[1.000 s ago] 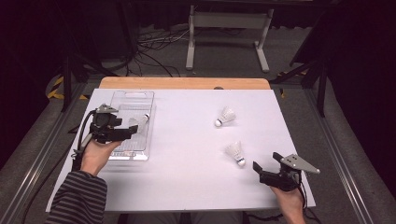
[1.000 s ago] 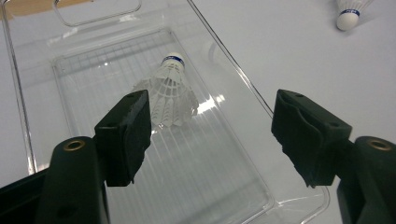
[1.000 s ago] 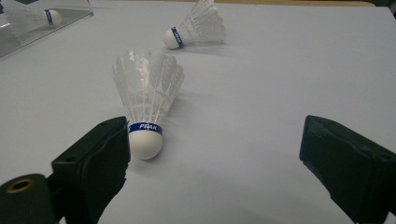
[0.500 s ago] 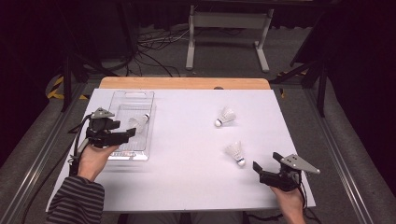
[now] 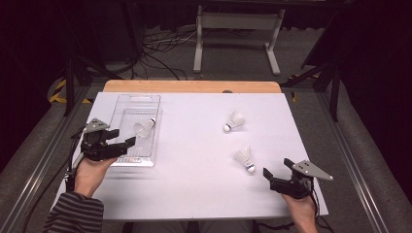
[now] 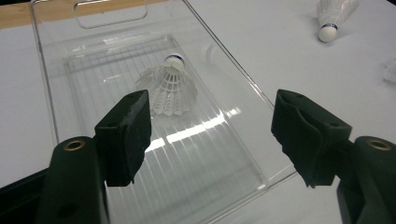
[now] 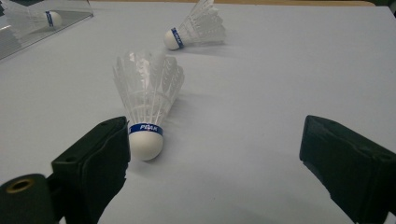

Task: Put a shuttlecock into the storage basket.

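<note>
Your left gripper (image 5: 127,144) hangs over the near end of the clear, ribbed plastic tray (image 5: 124,109), jaws spread wide with nothing between them. In the left gripper view its two matte black, blocky pads (image 6: 126,135) frame the tray floor, whose moulded ridges catch streaks of glare. A white feathered shuttlecock with a blue band round its rounded cork (image 6: 169,86) lies on its side on that floor, cork pointing to the far end, clear of both pads. The tray's far end has a cut-out handle slot, and its transparent wall makes the rim hard to trace against the white tabletop (image 5: 194,184); a pale blob beyond the right wall is too blurred to identify.

Your right gripper (image 5: 277,171) rests low at the near right part of the table, jaws also released and empty. In the right gripper view a second white feather shuttlecock with a blue printed band (image 7: 147,105) lies just ahead of the left pad, cork towards you, close to it but seemingly not pressed. A third white shuttlecock (image 7: 196,28) lies farther off on its side. The tray's corner is cut off at that view's upper left. A grey triangular plate tops each gripper, and your striped sleeve (image 5: 75,213) is cropped at the bottom edge.
</note>
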### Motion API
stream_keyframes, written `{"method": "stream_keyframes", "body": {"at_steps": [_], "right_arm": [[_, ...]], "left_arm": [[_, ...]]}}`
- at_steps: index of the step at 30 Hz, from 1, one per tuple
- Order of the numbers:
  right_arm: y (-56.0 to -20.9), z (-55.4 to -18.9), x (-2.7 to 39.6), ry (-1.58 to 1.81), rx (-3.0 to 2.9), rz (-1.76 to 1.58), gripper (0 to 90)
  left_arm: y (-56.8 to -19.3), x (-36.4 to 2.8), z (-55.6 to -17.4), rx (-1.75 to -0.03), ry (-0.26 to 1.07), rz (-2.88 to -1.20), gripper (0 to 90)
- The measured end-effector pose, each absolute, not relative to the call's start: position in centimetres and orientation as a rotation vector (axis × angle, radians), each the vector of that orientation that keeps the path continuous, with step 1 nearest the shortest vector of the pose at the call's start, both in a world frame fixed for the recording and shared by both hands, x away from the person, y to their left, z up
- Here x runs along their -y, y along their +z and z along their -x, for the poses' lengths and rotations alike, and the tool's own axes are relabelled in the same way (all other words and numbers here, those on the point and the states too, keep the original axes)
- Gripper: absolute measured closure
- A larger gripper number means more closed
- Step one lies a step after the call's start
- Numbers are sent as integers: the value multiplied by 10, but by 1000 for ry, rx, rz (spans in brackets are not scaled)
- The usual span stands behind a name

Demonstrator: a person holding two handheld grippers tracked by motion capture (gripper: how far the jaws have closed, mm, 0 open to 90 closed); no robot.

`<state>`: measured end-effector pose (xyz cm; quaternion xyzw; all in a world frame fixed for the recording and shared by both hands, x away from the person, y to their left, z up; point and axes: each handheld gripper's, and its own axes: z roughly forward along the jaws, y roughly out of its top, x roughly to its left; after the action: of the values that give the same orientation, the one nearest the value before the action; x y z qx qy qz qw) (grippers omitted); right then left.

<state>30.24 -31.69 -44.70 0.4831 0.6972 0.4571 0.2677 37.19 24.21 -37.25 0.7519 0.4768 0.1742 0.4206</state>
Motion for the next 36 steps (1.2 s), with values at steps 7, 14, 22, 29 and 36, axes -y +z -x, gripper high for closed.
{"method": "stream_keyframes", "body": {"at_steps": [7,14,22,29,36], "right_arm": [[-446,-301,317,1235,-1877,-1303,95],[-447,-301,316,1235,-1880,-1305,95],[-447,-301,316,1232,-1879,-1308,95],[-447,-302,316,1232,-1878,-1310,95],[-447,-302,316,1231,-1877,-1309,95]], "left_arm": [[-374,-249,-365,-1190,450,-1862,294],[-379,-255,-357,-1181,467,-1828,283],[-387,-266,-346,-1174,474,-1791,272],[-391,-275,-335,-1175,495,-1749,255],[-399,-282,-326,-1179,506,-1721,244]]}}
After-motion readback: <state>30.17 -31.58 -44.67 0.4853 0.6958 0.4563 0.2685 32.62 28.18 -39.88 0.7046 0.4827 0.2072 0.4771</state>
